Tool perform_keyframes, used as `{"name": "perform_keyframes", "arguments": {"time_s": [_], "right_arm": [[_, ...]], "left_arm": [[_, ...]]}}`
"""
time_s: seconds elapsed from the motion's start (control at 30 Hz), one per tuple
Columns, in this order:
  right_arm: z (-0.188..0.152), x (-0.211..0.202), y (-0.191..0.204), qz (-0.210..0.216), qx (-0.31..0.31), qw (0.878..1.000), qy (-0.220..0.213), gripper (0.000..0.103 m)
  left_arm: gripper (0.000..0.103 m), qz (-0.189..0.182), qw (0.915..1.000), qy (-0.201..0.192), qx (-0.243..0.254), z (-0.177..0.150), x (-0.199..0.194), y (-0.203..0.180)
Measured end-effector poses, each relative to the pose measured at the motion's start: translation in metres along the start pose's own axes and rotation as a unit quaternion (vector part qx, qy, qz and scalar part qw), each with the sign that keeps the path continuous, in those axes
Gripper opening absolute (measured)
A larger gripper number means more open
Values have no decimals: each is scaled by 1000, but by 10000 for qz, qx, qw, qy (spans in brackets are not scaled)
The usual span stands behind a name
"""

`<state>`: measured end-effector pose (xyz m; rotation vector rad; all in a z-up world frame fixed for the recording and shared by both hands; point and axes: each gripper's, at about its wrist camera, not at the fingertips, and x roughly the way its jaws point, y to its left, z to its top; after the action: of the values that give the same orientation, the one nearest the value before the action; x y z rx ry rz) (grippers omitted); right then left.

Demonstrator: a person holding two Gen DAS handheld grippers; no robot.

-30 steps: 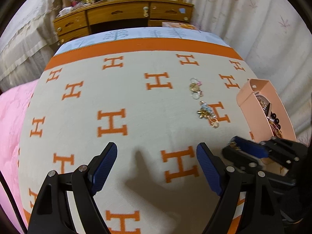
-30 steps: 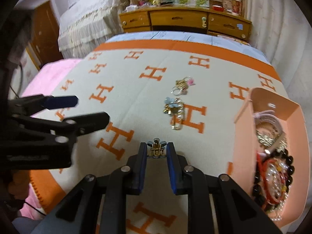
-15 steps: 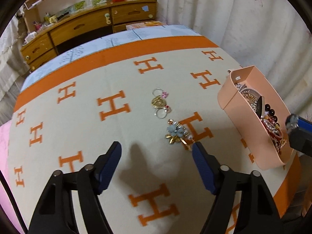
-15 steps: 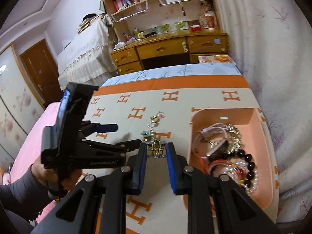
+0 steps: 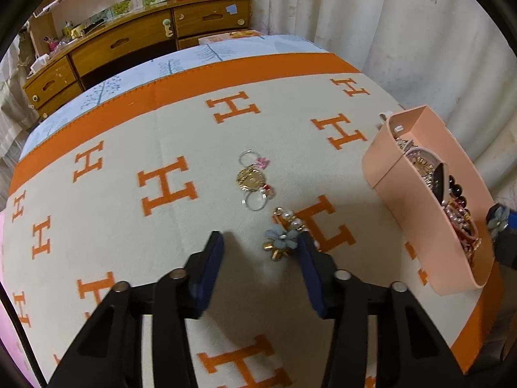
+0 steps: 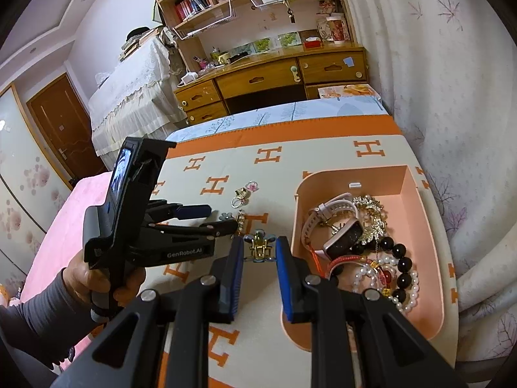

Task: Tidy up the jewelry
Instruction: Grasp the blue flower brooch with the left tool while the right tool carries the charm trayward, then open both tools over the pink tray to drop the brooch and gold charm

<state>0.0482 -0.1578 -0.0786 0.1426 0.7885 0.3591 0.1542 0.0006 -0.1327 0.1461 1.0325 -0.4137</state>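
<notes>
A blue flower piece with pearls and gold leaves [image 5: 279,241] lies on the blanket. My left gripper [image 5: 260,242] is down around it with its jaws closing. The flower sits against the right-hand finger and clear of the other pad. In the right wrist view the left gripper [image 6: 223,218] is low over that same flower piece [image 6: 226,216]. My right gripper [image 6: 260,245] is shut on a small gold clip with blue petals [image 6: 259,249], held just left of the peach box [image 6: 355,174]. A gold keyring charm with rings [image 5: 253,179] lies farther out on the blanket.
The peach box [image 5: 420,226] holds a watch, bead bracelets and pearls. It stands near the bed's right edge by the curtain [image 5: 404,32]. The blanket [image 5: 161,226] bears orange H marks. A wooden desk [image 6: 268,77] stands beyond the bed. A hand in a grey sleeve [image 6: 93,278] holds the left gripper.
The left gripper swung right and down onto the blue flower piece, and its jaws narrowed. The right gripper rose with the clip to the box's side, then stayed.
</notes>
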Motion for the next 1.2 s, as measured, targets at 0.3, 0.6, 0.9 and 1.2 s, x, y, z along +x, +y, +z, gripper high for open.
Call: {"name": "perform_keyframes", "arguments": {"time_s": [0.3, 0.6, 0.9, 1.2], "right_arm": [[-3, -8, -10, -62, 247, 9996, -98, 20], [-4, -42, -21, -245, 346, 9978, -504, 20], [22, -65, -47, -791, 495, 9927, -764, 20], [17, -28, -74, -1043, 648, 9923, -134, 21]], "left_arm": [[17, 69, 9997, -238, -49, 3, -22, -6], [17, -415, 9955, -765, -372, 15, -96, -30], [18, -891, 9897, -1084, -270, 47, -116, -84], [18, -718, 9947, -729, -102, 72, -53, -127]]}}
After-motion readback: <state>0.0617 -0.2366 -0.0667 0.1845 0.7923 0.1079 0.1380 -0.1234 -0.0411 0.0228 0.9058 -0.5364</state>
